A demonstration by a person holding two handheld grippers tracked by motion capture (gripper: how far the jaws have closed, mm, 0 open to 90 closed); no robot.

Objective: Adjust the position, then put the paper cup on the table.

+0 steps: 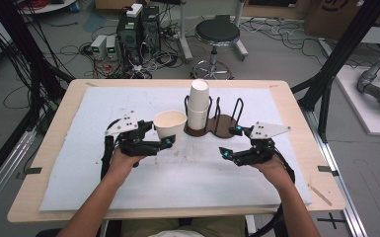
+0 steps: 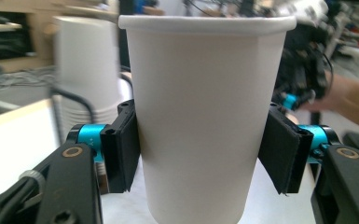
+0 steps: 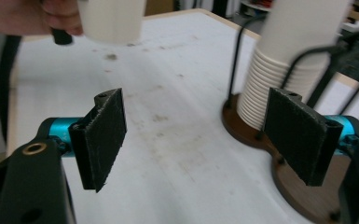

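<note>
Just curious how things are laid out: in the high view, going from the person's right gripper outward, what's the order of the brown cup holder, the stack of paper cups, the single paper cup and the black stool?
1. Brown cup holder, just beyond the right gripper.
2. Stack of paper cups, standing at the holder's left end.
3. Single paper cup, farther left, between the left gripper's jaws.
4. Black stool, on the floor beyond the table.

Upright white paper cup [image 2: 200, 116], clamped mid-wall between tongs [image 2: 200, 154]
</note>
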